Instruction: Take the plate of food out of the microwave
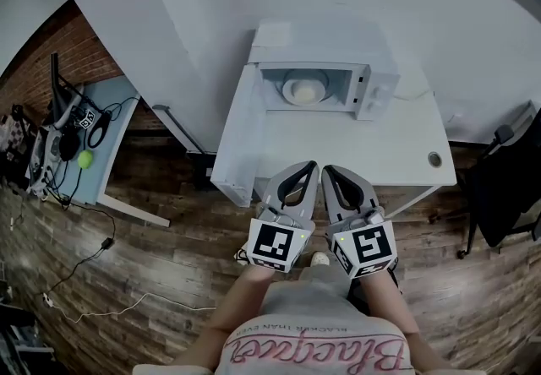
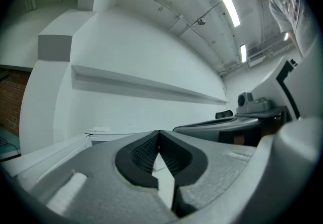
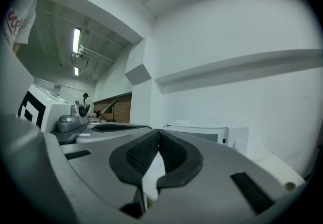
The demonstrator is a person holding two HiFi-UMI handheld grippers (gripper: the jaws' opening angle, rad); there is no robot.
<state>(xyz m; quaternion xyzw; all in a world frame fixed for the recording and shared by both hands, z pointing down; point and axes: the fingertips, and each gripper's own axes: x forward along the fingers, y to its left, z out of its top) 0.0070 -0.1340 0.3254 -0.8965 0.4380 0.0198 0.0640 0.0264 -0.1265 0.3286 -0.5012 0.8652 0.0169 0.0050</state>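
Observation:
A white microwave stands at the far side of a white table, its inside showing. A round plate of pale food sits in it. My left gripper and right gripper hang side by side over the table's near edge, well short of the microwave, both shut and empty. In the left gripper view the gripper has its jaws closed tip to tip, with the microwave's top behind them. From the right gripper, also closed, the microwave and its knob lie ahead.
A light blue side table with cables, headphones and a green ball stands at the left. A black chair is at the right. A cable hole sits in the table's right corner. The floor is wood.

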